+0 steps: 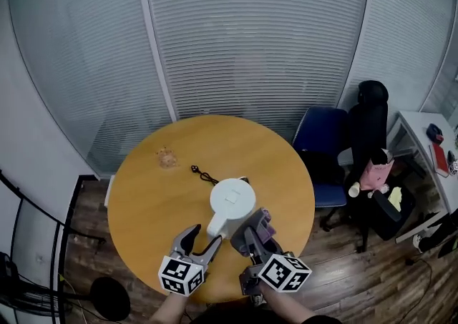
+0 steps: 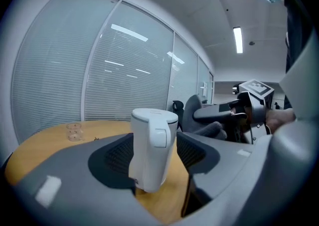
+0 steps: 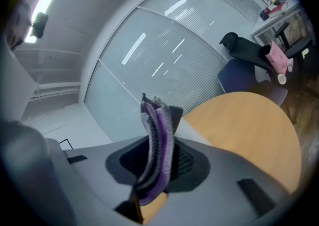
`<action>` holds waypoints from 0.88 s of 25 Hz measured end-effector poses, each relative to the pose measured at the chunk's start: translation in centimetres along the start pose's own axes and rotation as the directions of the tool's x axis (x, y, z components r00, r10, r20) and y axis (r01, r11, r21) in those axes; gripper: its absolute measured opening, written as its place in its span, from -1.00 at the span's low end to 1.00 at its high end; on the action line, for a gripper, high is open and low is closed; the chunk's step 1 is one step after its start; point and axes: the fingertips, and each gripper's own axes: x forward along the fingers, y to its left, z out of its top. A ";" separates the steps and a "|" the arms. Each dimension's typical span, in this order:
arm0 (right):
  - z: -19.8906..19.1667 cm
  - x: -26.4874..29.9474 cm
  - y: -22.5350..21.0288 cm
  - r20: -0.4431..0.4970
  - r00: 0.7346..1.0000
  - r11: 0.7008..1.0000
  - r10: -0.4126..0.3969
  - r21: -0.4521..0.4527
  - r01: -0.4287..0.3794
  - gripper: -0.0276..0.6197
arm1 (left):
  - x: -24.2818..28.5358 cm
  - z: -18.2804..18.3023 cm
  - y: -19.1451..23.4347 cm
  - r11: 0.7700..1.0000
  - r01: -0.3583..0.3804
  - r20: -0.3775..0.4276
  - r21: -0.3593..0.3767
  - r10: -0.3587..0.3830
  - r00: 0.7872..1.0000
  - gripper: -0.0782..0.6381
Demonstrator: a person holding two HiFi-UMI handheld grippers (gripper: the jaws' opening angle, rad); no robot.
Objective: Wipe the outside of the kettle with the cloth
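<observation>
A white kettle point(image 1: 232, 201) stands on the round wooden table point(image 1: 154, 201), near its front edge, with the handle toward me. My left gripper point(image 1: 202, 238) is open at the handle side. In the left gripper view the kettle point(image 2: 152, 145) rises between the spread jaws, and a gap shows on each side. My right gripper point(image 1: 254, 235) is just right of the kettle, shut on a folded grey and purple cloth point(image 1: 262, 225). In the right gripper view the cloth point(image 3: 157, 150) stands upright out of the pinched jaws.
A small clear glass piece point(image 1: 167, 158) and a thin black cord point(image 1: 204, 173) lie on the table beyond the kettle. A blue chair point(image 1: 323, 136), a black chair point(image 1: 368, 126) with a pink toy point(image 1: 376, 172) and a white desk point(image 1: 422, 140) stand at right. Blinds behind glass close off the back.
</observation>
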 end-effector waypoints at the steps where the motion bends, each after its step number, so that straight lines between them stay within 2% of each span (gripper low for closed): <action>1: 0.0 0.2 0.0 0.021 1.000 1.000 -0.012 0.014 0.012 -0.63 | 0.2 -0.1 0.0 1.000 0.026 -0.008 0.006 -0.025 1.000 -0.06; 6: -0.5 0.8 0.1 0.092 0.993 0.996 -0.074 0.052 0.069 -0.63 | 0.8 -0.4 -0.1 0.991 0.131 -0.031 0.015 -0.130 0.991 -0.06; 11: -1.1 1.3 -0.3 0.140 0.983 0.992 -0.115 0.065 0.107 -0.63 | 1.6 -0.7 -0.7 0.979 0.200 -0.060 0.037 -0.197 0.979 -0.09; 14: -1.5 1.5 -0.9 0.165 0.975 0.988 -0.146 0.071 0.136 -0.63 | 1.7 -0.8 -0.8 0.975 0.218 -0.067 0.050 -0.215 0.974 -0.28; 19: -3.1 1.7 -2.6 0.168 0.965 0.979 -0.200 0.082 0.189 -0.62 | 1.6 -0.7 -1.0 0.972 0.230 -0.062 0.042 -0.227 0.972 -0.28; 22: -5.1 2.0 -4.8 0.120 0.962 0.967 -0.245 0.101 0.233 -0.62 | 1.6 -0.8 -1.0 0.971 0.234 -0.063 0.045 -0.231 0.971 -0.28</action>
